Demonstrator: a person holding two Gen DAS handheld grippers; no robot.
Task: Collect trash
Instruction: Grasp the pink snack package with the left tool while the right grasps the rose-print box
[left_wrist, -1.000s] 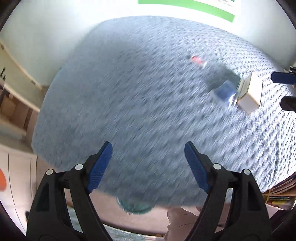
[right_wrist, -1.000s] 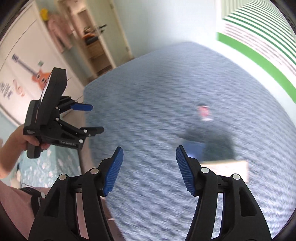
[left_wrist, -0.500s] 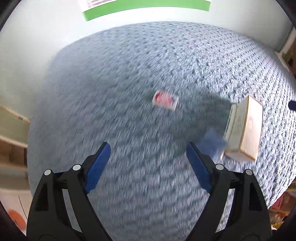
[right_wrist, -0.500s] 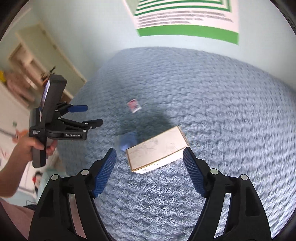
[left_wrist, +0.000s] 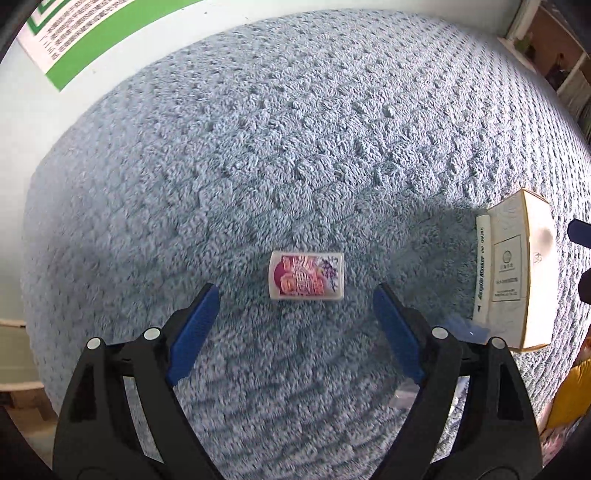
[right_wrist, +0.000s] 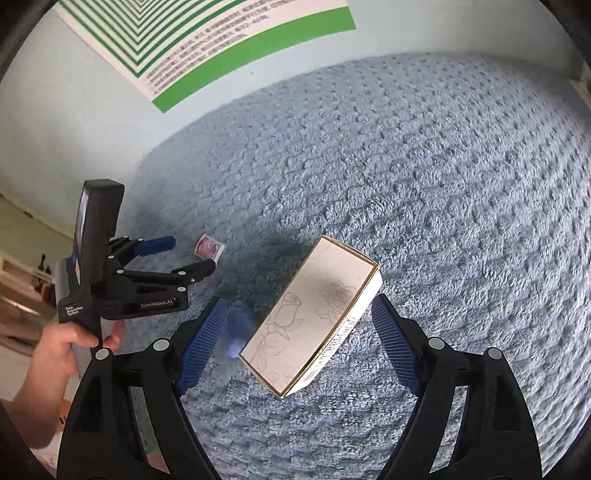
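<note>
A small white packet (left_wrist: 306, 276) with a pink and red print lies flat on the blue fluffy cover (left_wrist: 295, 147). My left gripper (left_wrist: 295, 291) hovers just above it, open, with the packet near its fingertips but untouched. To the right lies a white rose-printed box (left_wrist: 513, 269). In the right wrist view the box (right_wrist: 314, 314) sits between the spread fingers of my right gripper (right_wrist: 297, 306), whose jaws are opening and whose pads do not touch it. A small blurred blue item (right_wrist: 236, 332) lies against the box's left end. The left gripper (right_wrist: 192, 253) points at the packet (right_wrist: 208, 246).
A green-striped poster (right_wrist: 221, 48) hangs on the pale wall behind the cover. A person's hand (right_wrist: 70, 339) holds the left gripper's handle. Shelves (left_wrist: 554, 55) stand at the far right, wooden furniture edges past the cover's left side, and something yellow (left_wrist: 569, 391) at the lower right.
Both grippers swung over the cover and sank toward it. The packet now lies under the left fingertips and the box between the right fingers. The right jaws spread wider.
</note>
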